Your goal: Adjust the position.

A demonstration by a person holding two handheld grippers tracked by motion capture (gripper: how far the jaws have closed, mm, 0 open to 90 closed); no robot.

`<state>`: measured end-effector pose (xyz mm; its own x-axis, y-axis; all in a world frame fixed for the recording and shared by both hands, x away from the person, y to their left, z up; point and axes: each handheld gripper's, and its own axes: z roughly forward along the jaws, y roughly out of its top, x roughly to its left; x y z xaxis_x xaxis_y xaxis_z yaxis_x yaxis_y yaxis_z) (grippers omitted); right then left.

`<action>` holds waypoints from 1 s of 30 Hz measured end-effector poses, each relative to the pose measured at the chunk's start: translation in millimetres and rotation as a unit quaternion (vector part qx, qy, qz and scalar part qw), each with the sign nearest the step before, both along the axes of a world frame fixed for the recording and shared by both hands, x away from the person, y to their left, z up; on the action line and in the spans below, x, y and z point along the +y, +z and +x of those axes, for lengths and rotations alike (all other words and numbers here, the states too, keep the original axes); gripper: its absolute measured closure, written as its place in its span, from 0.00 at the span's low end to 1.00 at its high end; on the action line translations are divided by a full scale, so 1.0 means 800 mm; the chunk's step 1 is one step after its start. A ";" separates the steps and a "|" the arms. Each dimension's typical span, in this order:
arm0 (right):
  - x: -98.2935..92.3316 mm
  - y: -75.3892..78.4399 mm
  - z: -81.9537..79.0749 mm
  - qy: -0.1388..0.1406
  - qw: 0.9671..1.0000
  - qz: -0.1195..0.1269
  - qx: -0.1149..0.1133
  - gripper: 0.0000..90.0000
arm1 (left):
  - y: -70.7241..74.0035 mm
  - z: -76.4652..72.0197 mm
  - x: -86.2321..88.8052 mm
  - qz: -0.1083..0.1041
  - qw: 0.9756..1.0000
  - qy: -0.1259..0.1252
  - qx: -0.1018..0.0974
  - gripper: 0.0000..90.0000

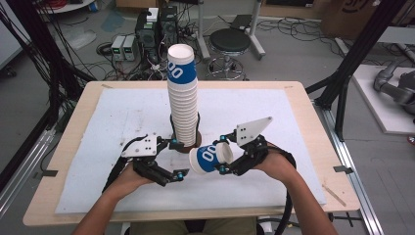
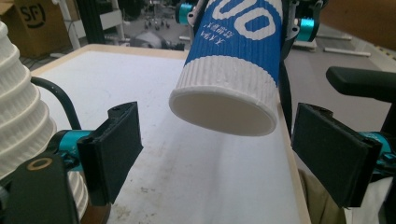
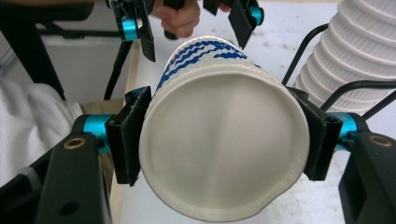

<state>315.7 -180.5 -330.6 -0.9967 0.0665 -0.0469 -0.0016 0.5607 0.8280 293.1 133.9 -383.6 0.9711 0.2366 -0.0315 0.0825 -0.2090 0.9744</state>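
cup mouth [image 3: 224,144] squeezed oval between right fingers [image 3: 128,140], rounder from above.

- My high view looks forward and down over the whole table [image 1: 303,147], with the cup stack [image 1: 183,103] at its middle
- My left gripper view rides low and close, facing along its jaws at the base of the blue paper cup [image 2: 233,70]
- My right gripper view sits closer, looking into that cup's mouth [image 3: 224,144]
- All three share the cup and the stack beside it
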 end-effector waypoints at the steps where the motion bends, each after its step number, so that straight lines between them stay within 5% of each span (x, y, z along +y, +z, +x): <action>1: -0.002 -0.001 0.000 -0.002 1.000 0.007 0.002 0.34 | -0.001 0.000 0.000 -0.004 1.000 -0.001 0.000 0.18; 8: -0.014 -0.013 0.000 -0.013 0.998 0.062 0.013 0.34 | -0.006 -0.001 -0.001 -0.028 1.000 -0.002 0.001 0.16; 22: -0.020 -0.033 -0.003 -0.020 0.991 0.132 0.031 0.34 | -0.008 0.000 -0.014 -0.065 0.998 -0.005 -0.005 0.15; 30: -0.018 -0.042 -0.004 -0.016 0.987 0.152 0.042 0.34 | -0.009 0.001 -0.025 -0.078 0.997 -0.013 -0.002 0.14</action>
